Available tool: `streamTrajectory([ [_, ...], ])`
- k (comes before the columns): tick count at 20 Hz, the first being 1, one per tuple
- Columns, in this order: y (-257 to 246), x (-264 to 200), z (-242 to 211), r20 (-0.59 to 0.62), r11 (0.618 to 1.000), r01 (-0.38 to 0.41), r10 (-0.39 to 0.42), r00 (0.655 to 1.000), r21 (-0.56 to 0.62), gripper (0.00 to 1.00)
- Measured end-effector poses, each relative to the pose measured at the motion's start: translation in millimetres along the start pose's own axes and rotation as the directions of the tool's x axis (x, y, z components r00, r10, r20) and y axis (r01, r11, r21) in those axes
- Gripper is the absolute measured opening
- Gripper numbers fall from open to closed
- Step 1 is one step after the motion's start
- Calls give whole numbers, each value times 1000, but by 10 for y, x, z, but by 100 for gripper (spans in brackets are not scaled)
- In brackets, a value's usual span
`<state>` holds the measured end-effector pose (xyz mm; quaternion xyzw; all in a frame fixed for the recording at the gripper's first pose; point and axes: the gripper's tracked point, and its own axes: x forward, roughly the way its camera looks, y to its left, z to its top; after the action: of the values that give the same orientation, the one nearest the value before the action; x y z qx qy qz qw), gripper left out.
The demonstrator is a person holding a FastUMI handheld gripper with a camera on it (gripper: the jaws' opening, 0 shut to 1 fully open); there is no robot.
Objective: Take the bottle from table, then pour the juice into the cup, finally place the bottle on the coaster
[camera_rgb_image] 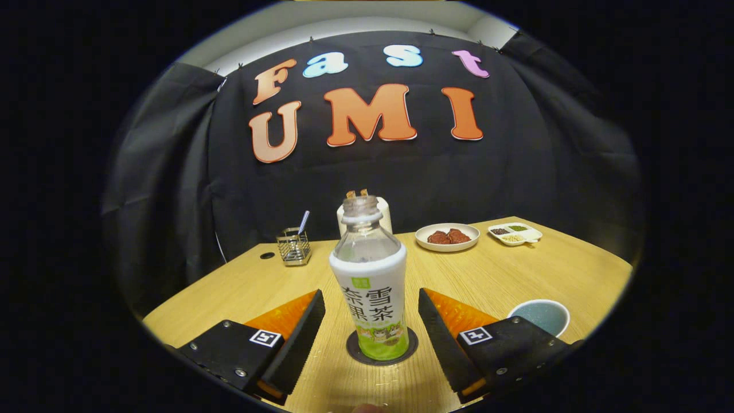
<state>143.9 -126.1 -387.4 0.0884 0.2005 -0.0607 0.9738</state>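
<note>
Between the two spread fingers, low in the middle of the frame, the bottle (373, 287) stands upright on a dark round coaster (381, 348). Its cap is off, its neck is clear, and a white and green label wraps its lower body. The gripper (371, 332) is wide apart, each black finger well clear of the bottle's sides, with gaps of bare wood showing on both flanks. To the lower right, just beyond the right finger, sits the cup (540, 316), white-rimmed with a bluish inside. The wooden table (504, 269) stretches back toward the black cloth wall. Behind the bottle's neck, a white container (385, 213) with something brown poking out of its top is partly hidden. Left of it stands a small wire holder (293, 246) with a utensil handle sticking up. To the upper right lie a round plate (448, 237) carrying dark red pieces and a white divided tray (515, 233).
</note>
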Motion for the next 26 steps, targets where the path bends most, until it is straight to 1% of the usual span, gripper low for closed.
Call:
streamTrajectory([
  [5,167,-391,462,90,1000,-12,11,996,10,97],
  [10,524,-723,762,102,998,-43,48,994,-46,97],
  [14,755,-1042,1022,134,995,-48,60,989,-88,97],
  [17,929,-1255,1230,160,992,-68,86,983,-109,97],
  [24,1243,-2006,1837,266,989,-90,119,957,-119,97],
  [26,1296,-2189,1916,280,990,-92,120,952,-110,97],
])
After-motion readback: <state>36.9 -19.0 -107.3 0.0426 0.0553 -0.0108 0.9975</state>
